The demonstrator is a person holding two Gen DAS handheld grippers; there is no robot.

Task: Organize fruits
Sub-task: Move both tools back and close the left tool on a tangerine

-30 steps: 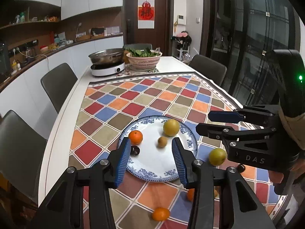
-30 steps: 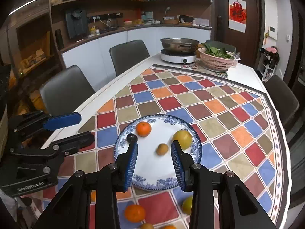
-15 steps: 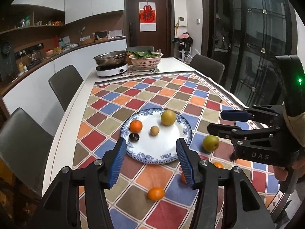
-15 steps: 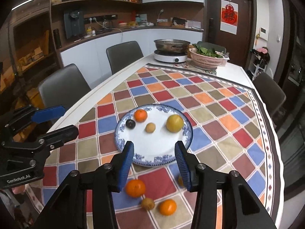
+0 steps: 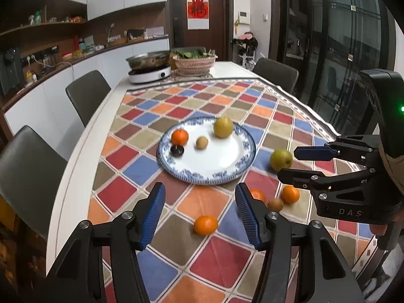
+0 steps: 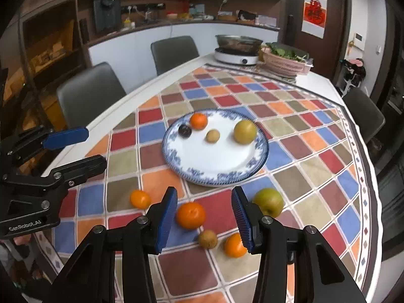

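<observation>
A: Plate (image 5: 246, 162) status: blue-rimmed, white centre, resting on the chequered tablecloth (image 5: 214, 257). It carries four items: one tangerine (image 5: 179, 136), one dark round fruit (image 5: 177, 150) just beside that tangerine, one small brown fruit (image 5: 201, 142) near the middle, and one yellow-green pear (image 5: 223, 127) toward the far rim.

B: Loose fruit?

A: Five pieces on the cloth, all on the near side of the plate. In the right wrist view: a green pear (image 6: 268, 201) just off the plate rim, a large tangerine (image 6: 190, 215), a smaller tangerine (image 6: 140, 199) well to its left, a small brown fruit (image 6: 207, 238), and another tangerine (image 6: 234, 245) partly behind a blue finger pad.

B: Left gripper (image 5: 199, 214) condition?

A: Released. Its jaws have just been opening; nothing is clamped. A loose tangerine lies on the cloth below the gap, clear of both pads.

B: Right gripper (image 6: 204, 214)?

A: Also released, jaws recently widened. The large tangerine appears in the gap between the pads, nearer the left one, but neither pad presses on it.

B: Relative position of the two tools?

A: Side by side, each visible at the edge of the other's camera, both aimed down at the loose fruit.

B: Far end of the table?

A: One pan on a white cooktop (image 6: 236, 56), with a pink basket of greens (image 6: 285, 63) just beside it.
</observation>
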